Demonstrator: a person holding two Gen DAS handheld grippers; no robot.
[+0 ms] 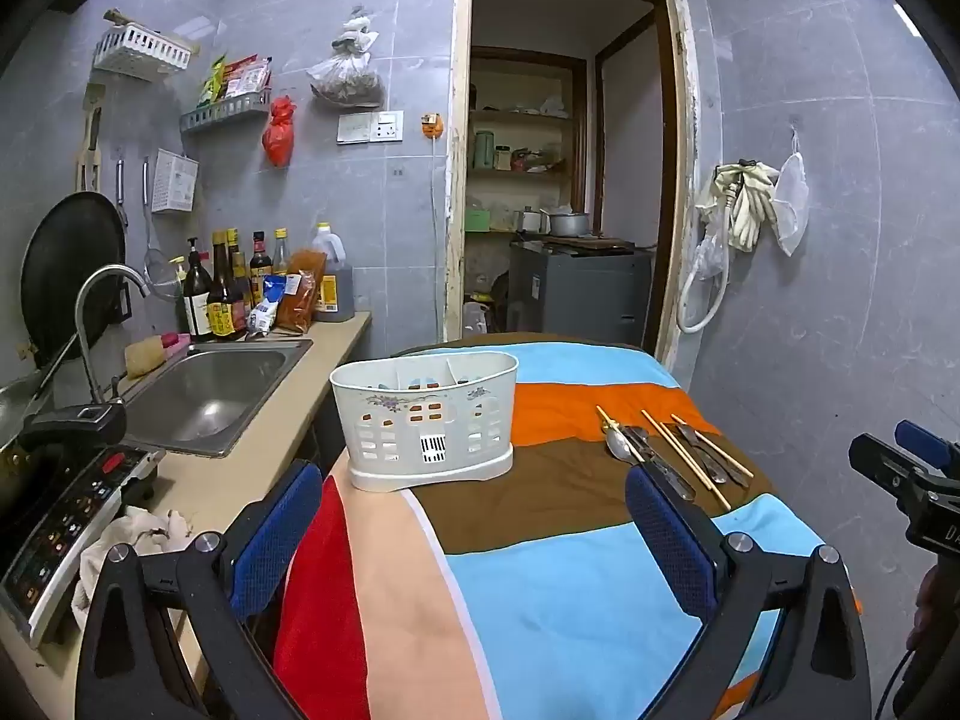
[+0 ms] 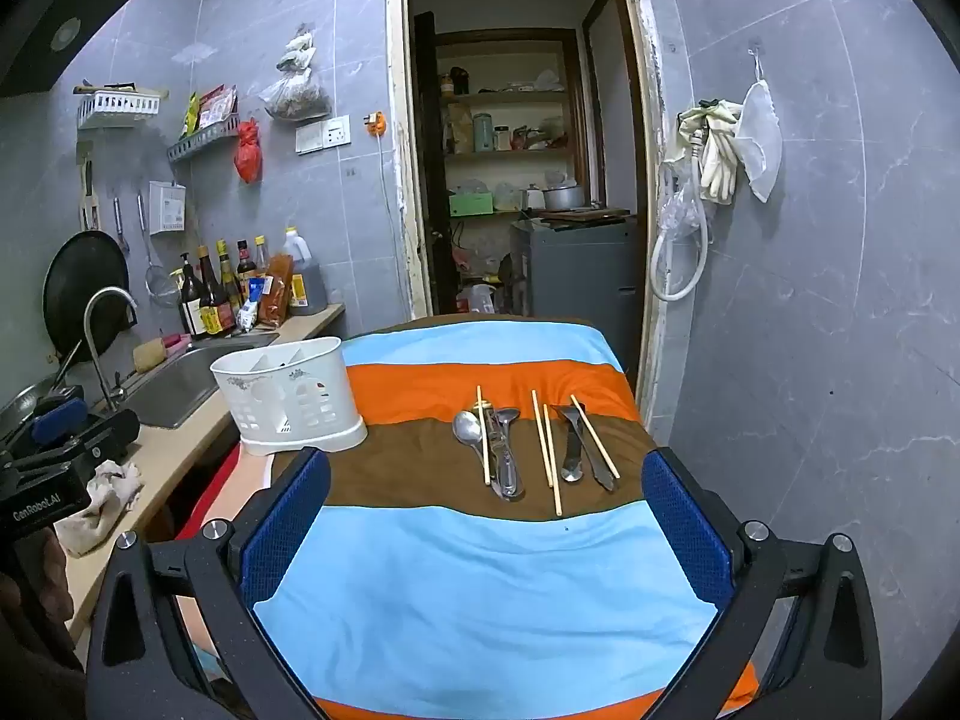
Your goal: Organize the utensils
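Kitchen, grey-tiled; striped cloth (image 2: 480, 570) over worktop. Caddy (image 2: 291, 393), white, divided, at cloth's left edge beside sink (image 1: 210, 390): apparently the destination. Spoons (image 2: 469, 429), chopsticks (image 2: 546, 450), laid in a loose row on brown stripe, unsorted. Left gripper (image 1: 474, 540), right gripper (image 2: 486, 528): fingers wide, empty, short of the items.

Both wrist cameras are looking slightly downward across the striped cloth (image 1: 540, 588) toward the doorway (image 2: 522, 138), sharing caddy (image 1: 425, 420), utensils (image 2: 528, 444), sink (image 1: 210, 396); the left is sitting further left.
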